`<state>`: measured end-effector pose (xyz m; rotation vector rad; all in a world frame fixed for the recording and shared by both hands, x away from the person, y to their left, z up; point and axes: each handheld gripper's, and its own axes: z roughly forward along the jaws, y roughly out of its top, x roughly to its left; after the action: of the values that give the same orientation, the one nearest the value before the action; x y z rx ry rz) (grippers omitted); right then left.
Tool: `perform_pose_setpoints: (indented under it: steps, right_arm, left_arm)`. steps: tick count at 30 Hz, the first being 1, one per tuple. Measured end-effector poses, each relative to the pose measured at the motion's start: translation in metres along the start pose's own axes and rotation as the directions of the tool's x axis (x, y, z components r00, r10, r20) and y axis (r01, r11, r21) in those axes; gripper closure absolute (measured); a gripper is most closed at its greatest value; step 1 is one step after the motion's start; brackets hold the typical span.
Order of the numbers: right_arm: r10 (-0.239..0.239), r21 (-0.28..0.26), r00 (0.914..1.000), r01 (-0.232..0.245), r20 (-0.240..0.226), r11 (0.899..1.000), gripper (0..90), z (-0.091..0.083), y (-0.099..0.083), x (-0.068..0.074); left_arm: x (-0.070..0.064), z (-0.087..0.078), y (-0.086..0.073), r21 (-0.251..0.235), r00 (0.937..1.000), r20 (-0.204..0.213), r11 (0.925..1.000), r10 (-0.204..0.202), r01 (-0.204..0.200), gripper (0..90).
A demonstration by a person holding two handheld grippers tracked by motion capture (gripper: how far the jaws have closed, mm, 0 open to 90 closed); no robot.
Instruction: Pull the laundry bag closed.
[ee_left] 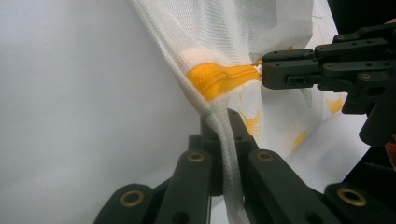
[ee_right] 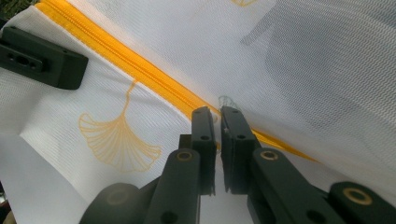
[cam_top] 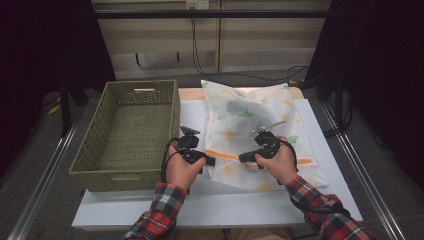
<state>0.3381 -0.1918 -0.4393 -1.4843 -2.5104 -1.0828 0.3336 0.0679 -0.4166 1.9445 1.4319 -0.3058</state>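
A white mesh bag [cam_top: 252, 112] printed with orange and green leaves lies on the white table [cam_top: 200, 205]; a dark item shows through its mesh. An orange zipper [cam_top: 226, 154] runs across its near part. My left gripper [cam_top: 208, 161] is shut on the bag's left seam edge [ee_left: 227, 154], just below the zipper's end [ee_left: 215, 80]. My right gripper [cam_top: 242, 158] faces it from the right, jaws pinched together on the small clear zipper pull [ee_right: 226, 101] on the zipper [ee_right: 116, 51]. The left gripper's tip [ee_right: 42, 58] shows farther along the zipper. The right gripper's tip [ee_left: 280, 70] touches the zipper.
A green woven basket [cam_top: 172, 117] stands empty on the table's left side, right beside my left hand. Bare table lies in front of the hands. Metal rails run along both sides of the table, and cables hang at the back wall.
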Motion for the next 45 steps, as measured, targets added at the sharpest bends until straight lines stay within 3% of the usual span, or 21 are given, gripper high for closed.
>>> perform_pose_setpoints:
  steps: [1,5,13,19,22,25,45]
  right_arm:
    - [-0.004,0.004,0.9997,0.004,0.024,1.0,85.1,0.0,0.0,0.0]
    - [0.013,-0.009,0.9998,-0.013,-0.017,1.0,85.1,-0.002,-0.002,-0.006]
    - [0.012,-0.003,0.9998,-0.012,0.014,1.0,85.1,-0.003,-0.002,-0.005]
    - [0.021,-0.011,0.9998,-0.021,0.002,1.0,85.1,-0.005,-0.002,-0.006]
    - [0.007,-0.008,0.9996,-0.007,0.026,1.0,85.1,-0.005,-0.003,-0.008]
    - [0.031,-0.013,0.9994,-0.031,0.015,0.999,85.1,-0.006,-0.005,-0.012]
    - [0.031,-0.019,0.9992,-0.031,0.027,0.999,85.0,-0.012,-0.008,-0.018]
  left_arm:
    - [0.0,-0.001,0.0,0.002,1.0,0.006,1.0,-0.003,0.003,89.8]
    - [0.002,-0.001,0.001,0.006,0.9999,0.014,1.0,-0.003,0.003,89.8]
    - [0.001,-0.002,0.001,0.007,0.9998,0.017,1.0,-0.006,0.006,89.8]
    - [0.002,-0.003,0.002,0.004,0.9999,0.013,1.0,0.007,-0.007,89.8]
    - [0.002,-0.004,0.002,0.0,0.9998,0.02,1.0,-0.008,0.008,89.8]
    - [0.001,-0.005,0.002,-0.005,0.9997,0.023,0.9999,-0.011,0.011,89.8]
    - [0.001,-0.008,0.004,0.0,0.9996,0.028,1.0,-0.009,0.009,89.8]
